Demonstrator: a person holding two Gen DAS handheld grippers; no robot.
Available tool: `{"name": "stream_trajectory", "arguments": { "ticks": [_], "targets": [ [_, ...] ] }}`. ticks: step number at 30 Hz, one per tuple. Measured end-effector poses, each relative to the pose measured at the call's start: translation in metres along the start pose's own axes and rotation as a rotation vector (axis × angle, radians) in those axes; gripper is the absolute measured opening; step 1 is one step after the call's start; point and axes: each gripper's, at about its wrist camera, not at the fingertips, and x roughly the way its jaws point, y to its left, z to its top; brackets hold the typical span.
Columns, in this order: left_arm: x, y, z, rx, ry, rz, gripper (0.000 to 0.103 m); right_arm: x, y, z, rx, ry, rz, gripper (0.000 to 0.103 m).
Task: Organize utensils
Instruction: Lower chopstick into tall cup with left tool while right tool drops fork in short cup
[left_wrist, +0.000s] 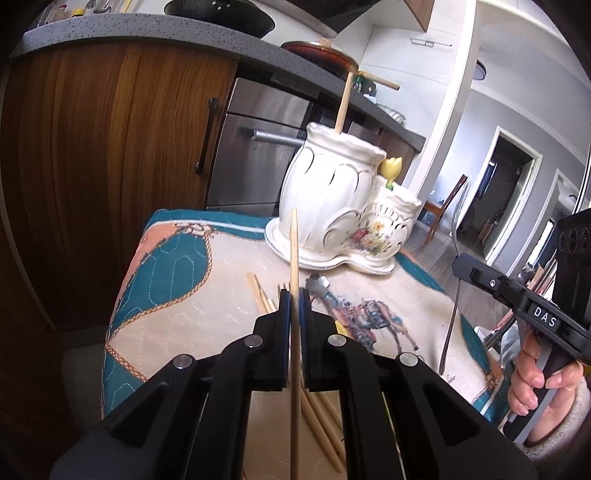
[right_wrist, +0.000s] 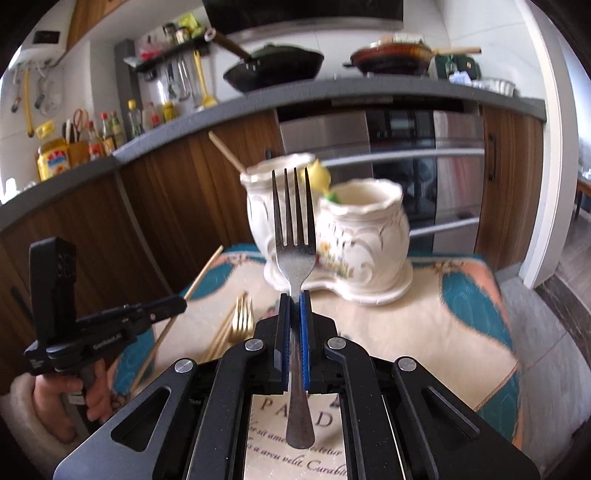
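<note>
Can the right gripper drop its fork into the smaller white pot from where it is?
Probably yes. The right gripper is shut on the silver fork, tines up, and the smaller pot sits just ahead with its mouth open and nothing seen inside. The left gripper is off to the side.

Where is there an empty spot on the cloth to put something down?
The cloth is bare to the right of the white holder, out to its teal edge. It is crowded on the left, where the loose chopsticks and the gold fork lie.
</note>
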Motion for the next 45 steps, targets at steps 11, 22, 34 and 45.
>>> {"name": "stream_trajectory", "arguments": {
  "ticks": [11, 22, 34, 45],
  "targets": [
    [-0.020, 0.008, 0.057, -0.013, -0.139, -0.022, 0.005, -0.012, -0.005, 0.041, -0.025, -0.142, -0.032, 0.006],
    [0.010, -0.003, 0.146, 0.044, -0.299, -0.037, 0.005, 0.001, -0.027, 0.095, 0.034, -0.289, -0.075, 0.006],
    [0.087, 0.008, 0.213, -0.080, -0.344, -0.125, 0.005, 0.040, -0.057, 0.126, 0.125, -0.345, -0.060, 0.006],
    [0.126, -0.011, 0.206, -0.032, -0.289, -0.219, 0.005, 0.069, -0.078, 0.113, 0.193, -0.293, -0.030, 0.006]
  ]
}}
